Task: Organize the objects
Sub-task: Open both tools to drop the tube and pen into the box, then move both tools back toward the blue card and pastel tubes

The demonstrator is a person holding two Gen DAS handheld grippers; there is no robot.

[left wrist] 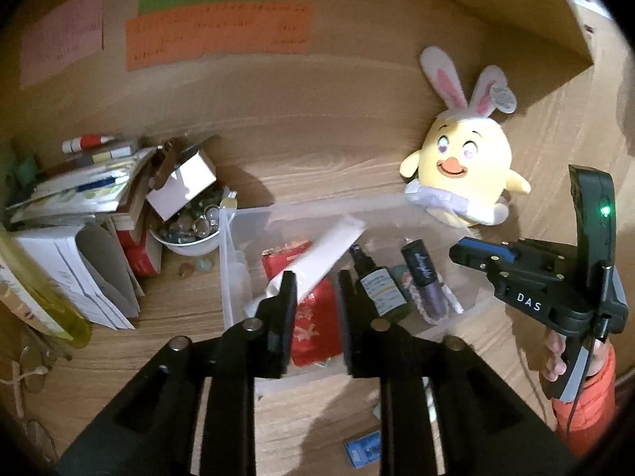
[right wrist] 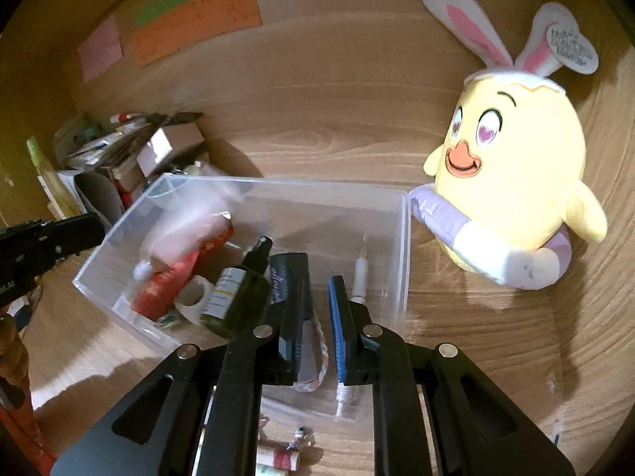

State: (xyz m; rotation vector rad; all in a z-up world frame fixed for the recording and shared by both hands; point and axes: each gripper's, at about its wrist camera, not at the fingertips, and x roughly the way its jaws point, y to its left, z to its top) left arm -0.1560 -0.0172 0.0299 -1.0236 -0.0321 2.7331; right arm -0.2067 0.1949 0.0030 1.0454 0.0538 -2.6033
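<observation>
A clear plastic bin [left wrist: 228, 261] [right wrist: 405, 246] stands on the wooden desk. It holds a white tube [left wrist: 317, 261], a red packet [left wrist: 313, 317] [right wrist: 166, 281], a dark green spray bottle [left wrist: 379, 285] [right wrist: 238, 289], a glittery purple tube [left wrist: 426, 281] and a white pen-like applicator [right wrist: 360, 273]. My left gripper [left wrist: 317, 297] is open and empty above the bin's near side. My right gripper [right wrist: 317, 305] is open and empty over the bin; it also shows in the left wrist view [left wrist: 468, 250].
A yellow chick plush with bunny ears [left wrist: 464, 166] [right wrist: 512, 182] sits right of the bin. A white bowl of stones [left wrist: 190, 230], a small box and stacked books [left wrist: 79, 214] lie at the left. Small items [right wrist: 278, 456] lie on the desk in front of the bin.
</observation>
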